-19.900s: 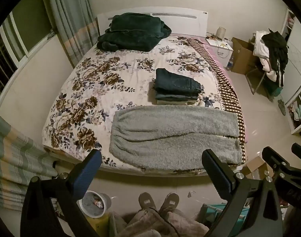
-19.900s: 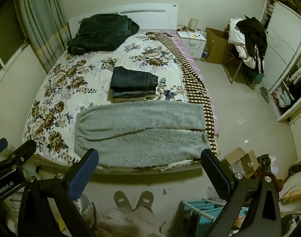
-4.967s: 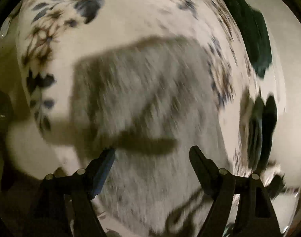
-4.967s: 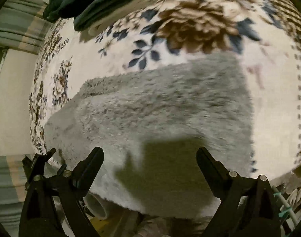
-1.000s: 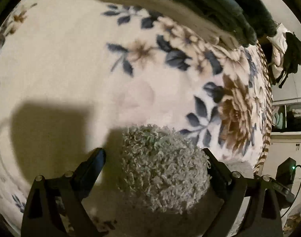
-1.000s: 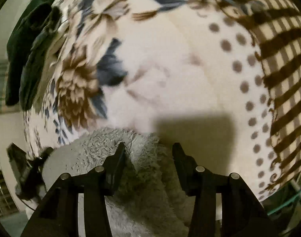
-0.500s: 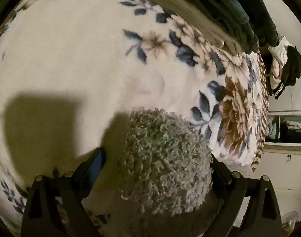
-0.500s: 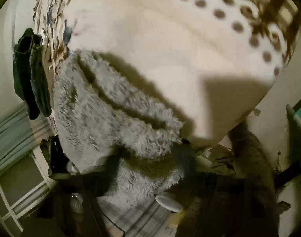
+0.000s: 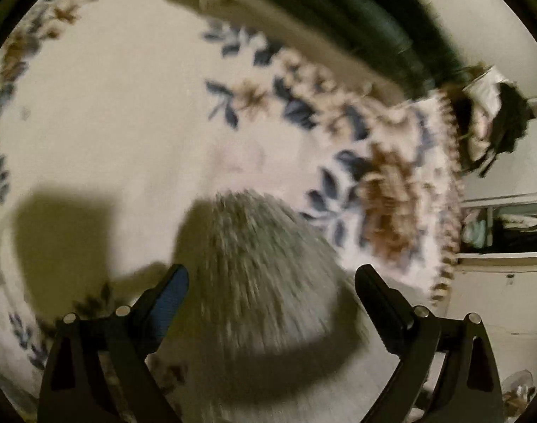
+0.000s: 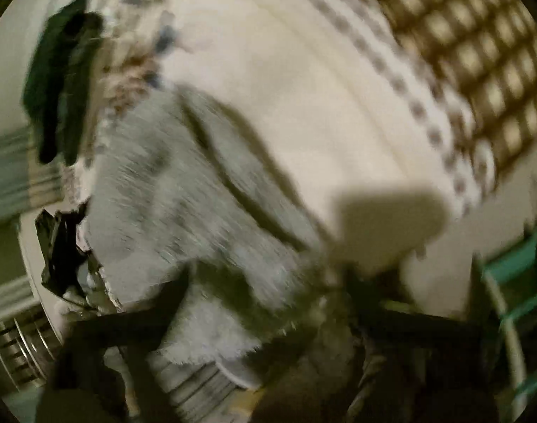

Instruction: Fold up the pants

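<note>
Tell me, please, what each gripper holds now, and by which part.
The left gripper is open around the grey pants, gripping nothing. The right gripper is too blurred to tell.

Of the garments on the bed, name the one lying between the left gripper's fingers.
The fluffy grey pants: pale and shaggy between the left gripper, whereas the dark green folded stack lies farther off.

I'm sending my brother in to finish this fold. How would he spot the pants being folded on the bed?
Start from the floral bedspread covering the bed. At its near edge, right in front of the left gripper, lies the grey fleece pants. They are pale, shaggy and fuzzy, unlike the smooth, dark green folded stack farther back.
</note>
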